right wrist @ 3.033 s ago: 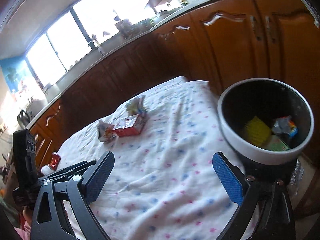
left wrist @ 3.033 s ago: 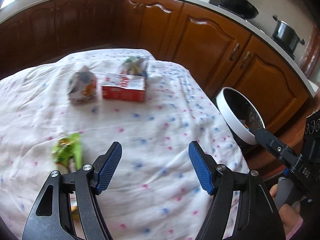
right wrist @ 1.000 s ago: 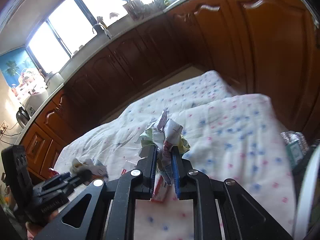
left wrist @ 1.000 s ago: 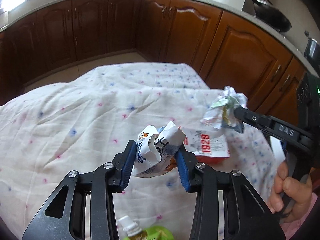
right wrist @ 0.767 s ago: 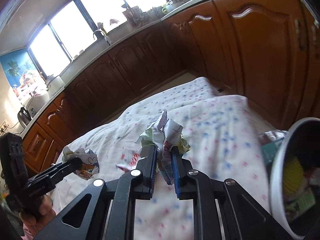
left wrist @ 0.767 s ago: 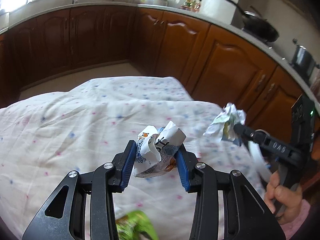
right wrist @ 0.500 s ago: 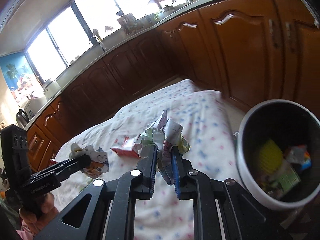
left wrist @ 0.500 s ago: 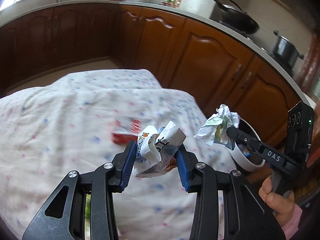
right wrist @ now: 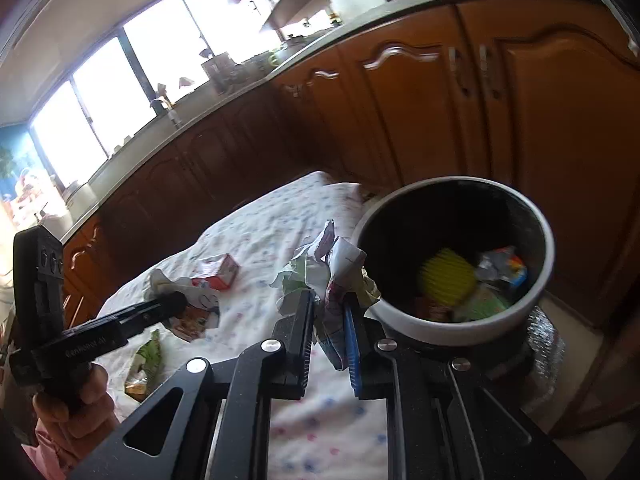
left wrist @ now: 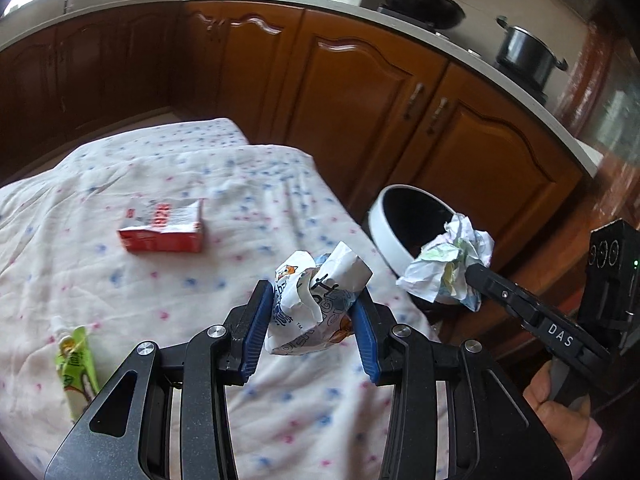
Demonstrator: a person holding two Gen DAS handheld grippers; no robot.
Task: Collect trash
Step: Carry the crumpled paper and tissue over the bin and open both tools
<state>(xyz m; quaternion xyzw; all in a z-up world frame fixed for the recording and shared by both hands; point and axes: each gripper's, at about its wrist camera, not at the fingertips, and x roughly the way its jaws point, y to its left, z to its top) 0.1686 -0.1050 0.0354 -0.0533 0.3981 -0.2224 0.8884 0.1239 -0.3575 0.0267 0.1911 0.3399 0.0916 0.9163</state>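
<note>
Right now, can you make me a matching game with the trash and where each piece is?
Things:
1. red and white carton
2. green snack pouch
3. crumpled cartoon wrapper
4. yellow ridged item

Places:
A. inside the white-rimmed bin
B. lying on the dotted cloth, far side
C. pinched in the left gripper
D. lying on the cloth, near left edge

Pairs: 1-B, 2-D, 3-C, 4-A

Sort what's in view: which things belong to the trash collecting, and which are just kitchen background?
Job:
left tongs, shut on cartoon wrapper
right tongs, shut on crumpled paper
bin, already holding trash
red box on the cloth
green pouch on the cloth

Background:
wok
pot
cabinets
</note>
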